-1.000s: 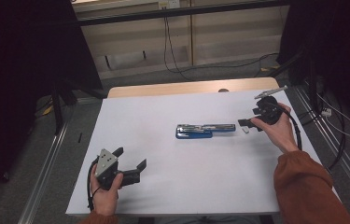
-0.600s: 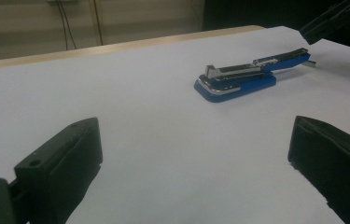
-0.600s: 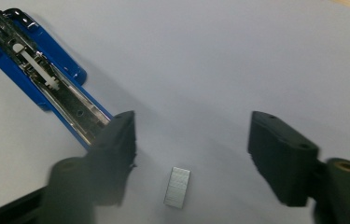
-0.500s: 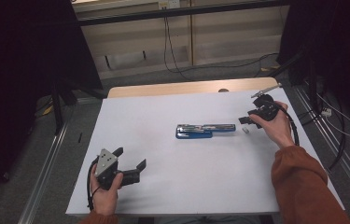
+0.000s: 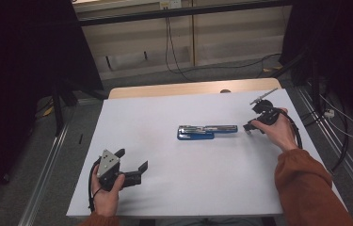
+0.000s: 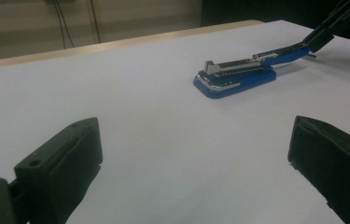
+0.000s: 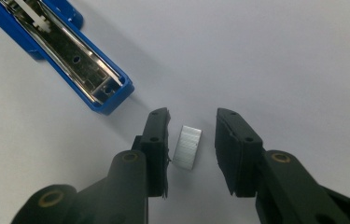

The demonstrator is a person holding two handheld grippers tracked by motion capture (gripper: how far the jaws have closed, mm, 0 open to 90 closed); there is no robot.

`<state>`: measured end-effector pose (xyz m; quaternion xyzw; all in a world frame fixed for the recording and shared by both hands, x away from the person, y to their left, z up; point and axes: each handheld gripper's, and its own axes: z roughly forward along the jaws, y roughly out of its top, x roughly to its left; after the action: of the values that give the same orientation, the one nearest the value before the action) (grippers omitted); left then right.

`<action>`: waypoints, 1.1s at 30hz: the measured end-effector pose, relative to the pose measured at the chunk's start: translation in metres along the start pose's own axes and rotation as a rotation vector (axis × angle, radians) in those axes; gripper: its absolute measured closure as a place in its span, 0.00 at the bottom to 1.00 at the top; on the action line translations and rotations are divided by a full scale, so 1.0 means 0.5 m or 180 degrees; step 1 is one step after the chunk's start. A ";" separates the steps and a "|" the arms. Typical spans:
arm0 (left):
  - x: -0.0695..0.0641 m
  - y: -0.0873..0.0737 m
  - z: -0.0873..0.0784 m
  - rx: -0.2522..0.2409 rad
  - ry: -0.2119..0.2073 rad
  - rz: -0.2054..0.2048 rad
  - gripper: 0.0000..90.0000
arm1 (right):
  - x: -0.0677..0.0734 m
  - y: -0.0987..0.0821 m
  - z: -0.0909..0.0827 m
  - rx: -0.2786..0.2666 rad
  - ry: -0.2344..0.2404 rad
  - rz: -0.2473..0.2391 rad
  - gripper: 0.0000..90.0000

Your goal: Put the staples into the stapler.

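blue stapler (image 5: 207, 132) laid open mid-table, magazine exposed, staple strip (image 7: 187, 146) flat between closing right gripper (image 7: 191, 140) jaws, not yet pinched, left gripper (image 5: 132, 165) spread, rested near table edge

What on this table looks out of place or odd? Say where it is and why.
The blue stapler lies flipped open mid-table, its metal staple channel bared. A loose strip of staples lies on the sheet just past its open end, between the right gripper's closing jaws, a gap on each side.
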<state>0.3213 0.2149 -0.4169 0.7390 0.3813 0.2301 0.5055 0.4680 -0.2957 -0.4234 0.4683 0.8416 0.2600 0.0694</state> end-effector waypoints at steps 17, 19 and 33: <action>0.001 -0.001 0.002 -0.0004 0.0001 0.0004 0.03 | 0.007 -0.002 0.015 0.0247 -0.0008 -0.0034 0.83; 0.001 -0.001 0.002 0.0010 -0.0007 0.0021 0.03 | 0.007 -0.002 0.018 0.0271 -0.0017 -0.0041 0.85; 0.001 -0.003 0.007 0.0062 -0.0021 0.0009 0.03 | 0.013 -0.002 0.022 0.0304 -0.0047 -0.0166 0.88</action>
<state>0.3238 0.2136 -0.4200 0.7452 0.3808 0.2248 0.4992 0.4678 -0.2868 -0.4327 0.4509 0.8644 0.2142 0.0599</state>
